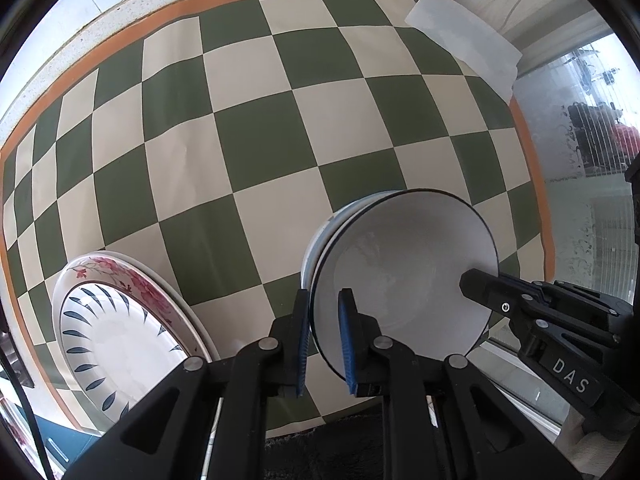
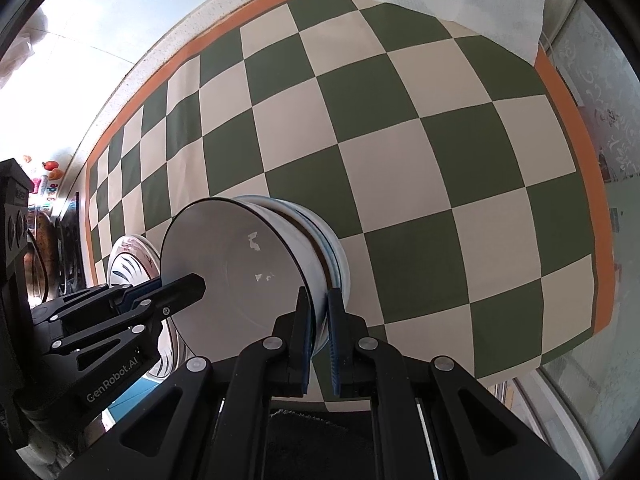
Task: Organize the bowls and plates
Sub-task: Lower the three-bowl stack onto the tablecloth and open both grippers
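A white bowl with a thin dark rim (image 1: 404, 276) sits nested in a stack of bowls (image 1: 320, 236) on the checkered cloth. My left gripper (image 1: 324, 340) is shut on the top bowl's near-left rim. My right gripper (image 2: 319, 332) is shut on the same bowl's (image 2: 236, 264) right rim; it also shows in the left wrist view (image 1: 492, 292). The left gripper shows in the right wrist view (image 2: 176, 288). A stack of plates (image 1: 120, 332), topped by one with blue leaf marks over a pink-flowered one, lies left of the bowls.
The green-and-cream checkered cloth (image 1: 256, 136) with an orange border covers the table. A white paper sheet (image 1: 464, 36) lies at the far right corner. A frosted glass panel (image 1: 580, 184) stands to the right. The table's near edge is just below the grippers.
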Available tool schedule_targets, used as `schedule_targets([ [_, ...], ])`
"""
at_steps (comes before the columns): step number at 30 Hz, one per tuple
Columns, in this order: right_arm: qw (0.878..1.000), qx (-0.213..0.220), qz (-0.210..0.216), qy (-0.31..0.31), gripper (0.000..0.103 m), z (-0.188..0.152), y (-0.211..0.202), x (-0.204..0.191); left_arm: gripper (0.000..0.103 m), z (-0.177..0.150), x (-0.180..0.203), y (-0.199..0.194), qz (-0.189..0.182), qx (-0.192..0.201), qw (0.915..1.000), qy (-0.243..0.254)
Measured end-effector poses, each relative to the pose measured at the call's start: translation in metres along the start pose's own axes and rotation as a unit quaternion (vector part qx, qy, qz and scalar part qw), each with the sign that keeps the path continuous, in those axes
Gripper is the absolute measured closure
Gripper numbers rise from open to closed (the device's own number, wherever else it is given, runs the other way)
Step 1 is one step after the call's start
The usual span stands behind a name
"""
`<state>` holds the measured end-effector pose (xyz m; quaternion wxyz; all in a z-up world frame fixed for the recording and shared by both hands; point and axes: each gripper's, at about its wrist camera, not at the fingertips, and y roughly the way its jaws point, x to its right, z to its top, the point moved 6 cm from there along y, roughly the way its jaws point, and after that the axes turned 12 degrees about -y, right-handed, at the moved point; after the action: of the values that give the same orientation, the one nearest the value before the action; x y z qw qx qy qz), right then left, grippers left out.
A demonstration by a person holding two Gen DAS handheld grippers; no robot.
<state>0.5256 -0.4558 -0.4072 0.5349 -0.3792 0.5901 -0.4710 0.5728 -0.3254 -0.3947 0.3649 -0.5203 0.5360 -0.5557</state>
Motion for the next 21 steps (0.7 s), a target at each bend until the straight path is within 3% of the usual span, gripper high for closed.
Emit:
schedule_targets([
  [12, 1.000, -0.001, -0.005, -0.003, 0.091, 0.001, -0.002, -0.002, 0.090, -0.004, -0.001, -0.007, 0.001, 0.006, 1.0000, 0.006],
  [19, 0.999, 0.026, -0.012, -0.023, 0.091, -0.013, -0.027, -0.012, 0.090, -0.025, 0.000, -0.042, 0.001, 0.044, 0.9987, 0.027],
  [21, 0.999, 0.033, -0.018, -0.032, 0.091, -0.020, -0.036, -0.016, 0.081, -0.032, 0.000, -0.057, -0.002, 0.066, 0.9973, 0.032],
])
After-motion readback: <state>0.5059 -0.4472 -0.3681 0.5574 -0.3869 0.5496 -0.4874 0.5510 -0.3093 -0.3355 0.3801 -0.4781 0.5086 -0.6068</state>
